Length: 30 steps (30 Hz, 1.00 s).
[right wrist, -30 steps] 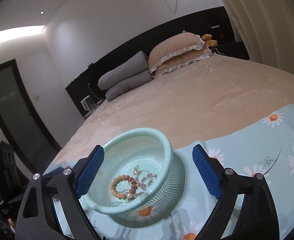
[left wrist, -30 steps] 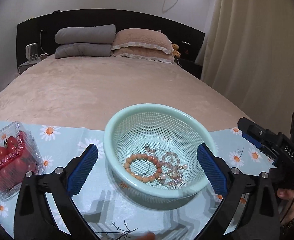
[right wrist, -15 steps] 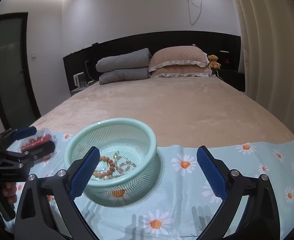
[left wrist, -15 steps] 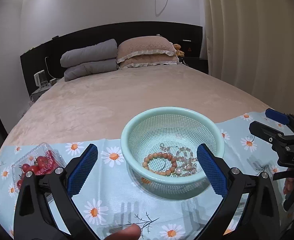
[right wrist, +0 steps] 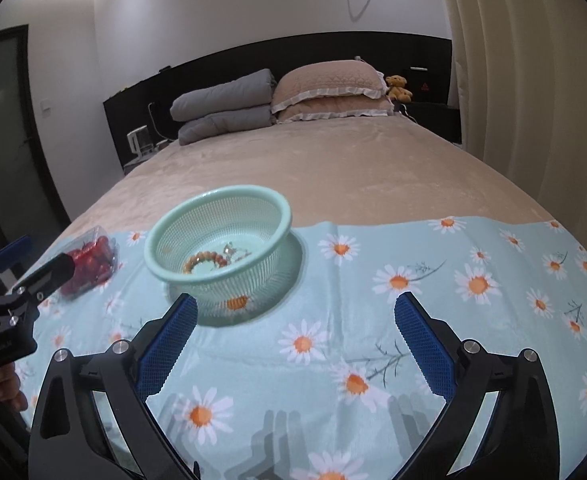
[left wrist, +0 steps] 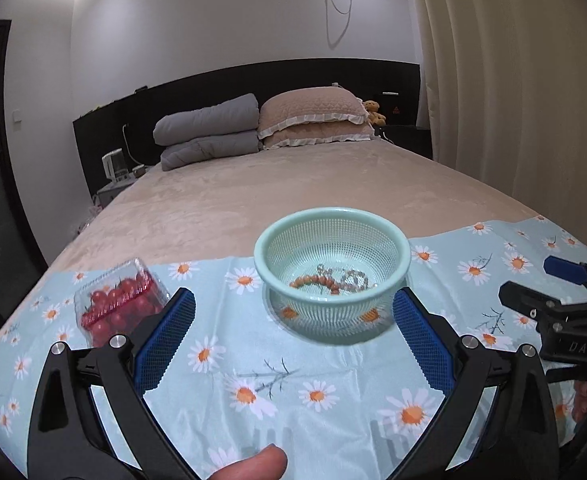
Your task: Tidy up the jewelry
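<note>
A mint-green mesh basket (left wrist: 277, 240) stands on a daisy-print cloth (left wrist: 253, 360) on the bed; it also shows in the right wrist view (right wrist: 281, 204). Inside lie an orange bead bracelet (left wrist: 313, 281) and a tangle of pale bead and silver pieces (left wrist: 353, 278); the bracelet shows in the right wrist view (right wrist: 201, 259) too. My left gripper (left wrist: 293, 336) is open and empty, held back from the basket's near side. My right gripper (right wrist: 295, 340) is open and empty, to the right of the basket and nearer than it. Each gripper shows in the other's view, the right one (left wrist: 561, 304) and the left one (right wrist: 17, 280).
A clear plastic box of cherry tomatoes (left wrist: 117, 304) lies on the cloth left of the basket, also in the right wrist view (right wrist: 91, 260). Beyond the cloth stretches the beige bedspread (left wrist: 293, 184) with pillows (left wrist: 313, 120) at the headboard. Curtains (left wrist: 513, 80) hang on the right.
Both grippers have drawn back and away from the basket, which now looks smaller and farther. The jewelry stays in the basket. Both jaws stay open.
</note>
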Motion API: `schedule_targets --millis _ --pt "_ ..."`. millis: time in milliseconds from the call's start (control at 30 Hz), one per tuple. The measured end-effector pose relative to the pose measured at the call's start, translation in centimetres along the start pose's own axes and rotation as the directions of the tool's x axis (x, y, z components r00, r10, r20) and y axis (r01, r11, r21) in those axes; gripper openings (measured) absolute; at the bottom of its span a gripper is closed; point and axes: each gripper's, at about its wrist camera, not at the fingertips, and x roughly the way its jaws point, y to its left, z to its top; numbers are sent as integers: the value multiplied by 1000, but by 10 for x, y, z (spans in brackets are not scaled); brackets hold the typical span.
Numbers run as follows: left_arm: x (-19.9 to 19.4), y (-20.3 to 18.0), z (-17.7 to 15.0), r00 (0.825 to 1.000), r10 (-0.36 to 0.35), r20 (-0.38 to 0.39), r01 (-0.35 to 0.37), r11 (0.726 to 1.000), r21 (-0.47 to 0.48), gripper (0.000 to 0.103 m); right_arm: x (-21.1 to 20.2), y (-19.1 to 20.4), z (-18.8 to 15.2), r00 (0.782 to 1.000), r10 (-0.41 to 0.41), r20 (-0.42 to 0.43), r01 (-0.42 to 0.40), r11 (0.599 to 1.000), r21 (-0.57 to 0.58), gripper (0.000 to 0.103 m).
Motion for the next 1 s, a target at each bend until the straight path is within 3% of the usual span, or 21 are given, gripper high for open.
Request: schedule_targets --millis 133,400,567,800,1000 --pt "-22 1 -28 999 16 -45 -17 1000 -18 97 -25 8 -33 998 -32 -53 33 999 21 95" --pt "-76 6 -76 996 1 -86 -7 998 -68 97 -84 28 -82 1000 -19 -19 21 996 89 95" --pt "-110 2 -97 997 -15 -81 13 999 -31 97 -113 49 -101 997 -79 5 79 997 26 95" --pt "-120 -1 -112 992 -30 -120 28 999 -19 97 -123 61 -119 995 -88 54 91 995 -47 95" --pt "-115 2 -117 990 -38 -135 33 999 -33 97 -118 55 -124 997 -63 51 64 998 -16 95"
